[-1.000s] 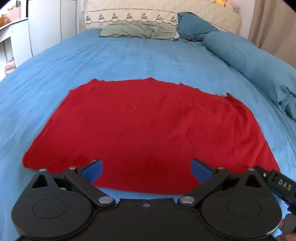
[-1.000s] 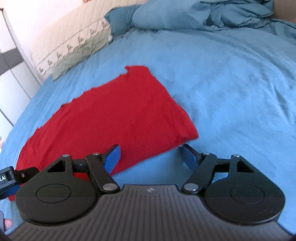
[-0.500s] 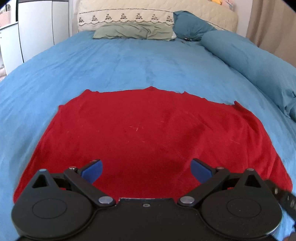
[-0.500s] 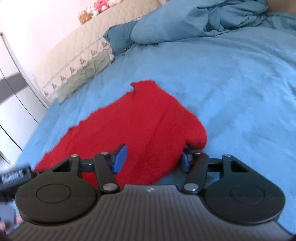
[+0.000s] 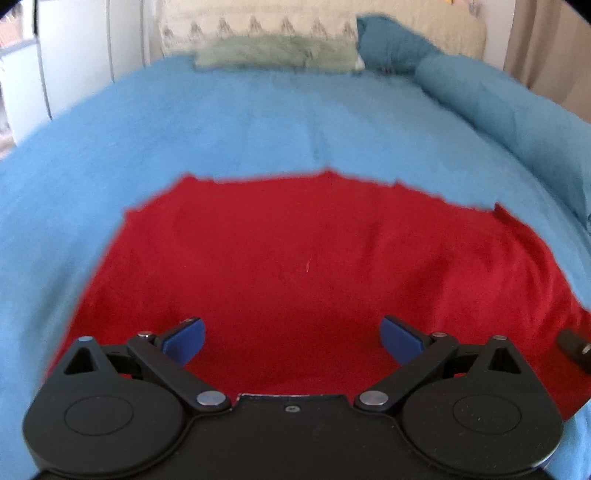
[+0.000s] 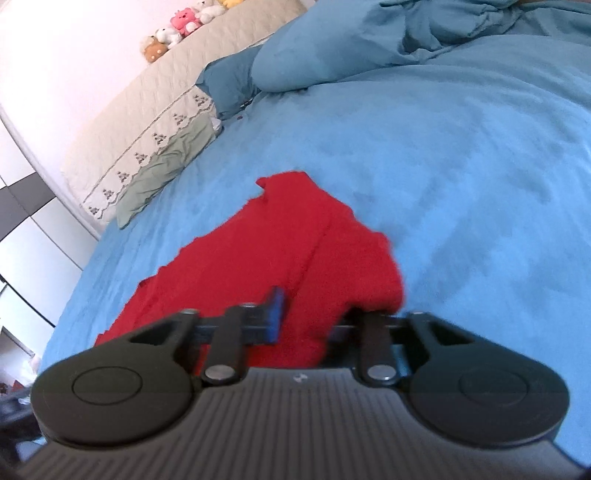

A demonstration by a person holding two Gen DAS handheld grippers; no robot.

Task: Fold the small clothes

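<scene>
A red garment (image 5: 303,266) lies spread flat on the blue bedspread (image 5: 258,122). My left gripper (image 5: 291,339) is open, its blue fingertips (image 5: 184,338) wide apart over the garment's near edge. In the right wrist view the garment's near right corner (image 6: 332,266) bunches up between my right gripper's jaws. My right gripper (image 6: 314,321) has closed in on that corner; its left blue pad (image 6: 276,314) presses the cloth, and the right pad is hidden behind the red fabric.
A green pillow (image 5: 277,55) and a dark blue pillow (image 5: 388,48) lie at the headboard. A rolled blue duvet (image 5: 517,122) runs along the bed's right side. White cupboards (image 5: 74,55) stand to the left. Plush toys (image 6: 177,26) sit on the headboard.
My right gripper moved onto the garment's near right corner and closed on it, bunching and lifting the cloth. My left gripper moved forward over the near edge and stayed open.
</scene>
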